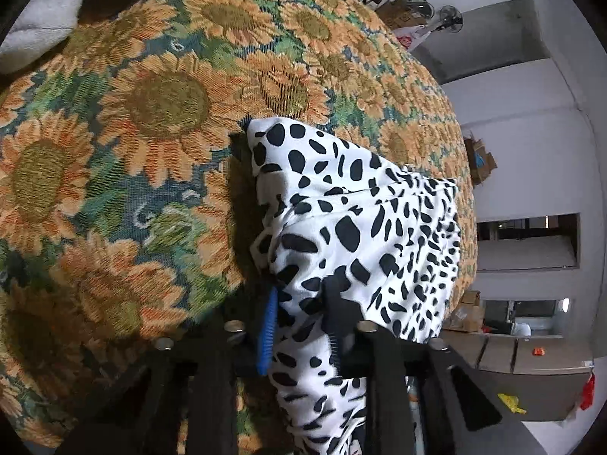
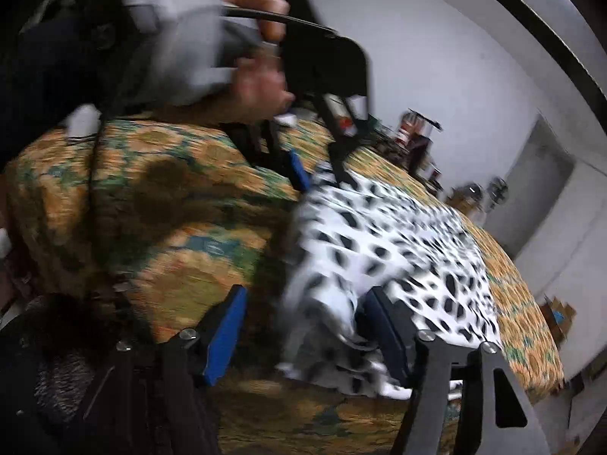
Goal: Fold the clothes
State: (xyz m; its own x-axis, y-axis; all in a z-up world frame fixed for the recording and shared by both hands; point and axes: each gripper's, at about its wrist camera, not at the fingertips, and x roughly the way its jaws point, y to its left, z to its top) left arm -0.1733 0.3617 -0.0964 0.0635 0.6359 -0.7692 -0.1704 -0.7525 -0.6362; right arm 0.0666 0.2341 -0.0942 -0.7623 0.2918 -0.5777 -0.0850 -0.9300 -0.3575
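A white garment with black spots (image 1: 356, 227) lies bunched on the sunflower-patterned cover (image 1: 151, 106). In the left wrist view my left gripper (image 1: 301, 295) is shut on a fold of it, with cloth pinched between the blue pad (image 1: 267, 326) and the black finger. In the blurred right wrist view the garment (image 2: 409, 250) spreads away to the right. My right gripper (image 2: 307, 295) stands open around its near hanging edge, and a gap shows beside the blue pad (image 2: 225, 337). Farther back a hand (image 2: 250, 87) holds the left gripper (image 2: 324, 184) at the garment's far edge.
A pale grey folded cloth (image 1: 38, 26) lies at the cover's far left corner. The cover's edge (image 1: 468, 189) drops off on the right, with boxes, fans (image 1: 449, 19) and a counter (image 1: 531, 356) beyond. Small items (image 2: 413, 132) stand at the far end.
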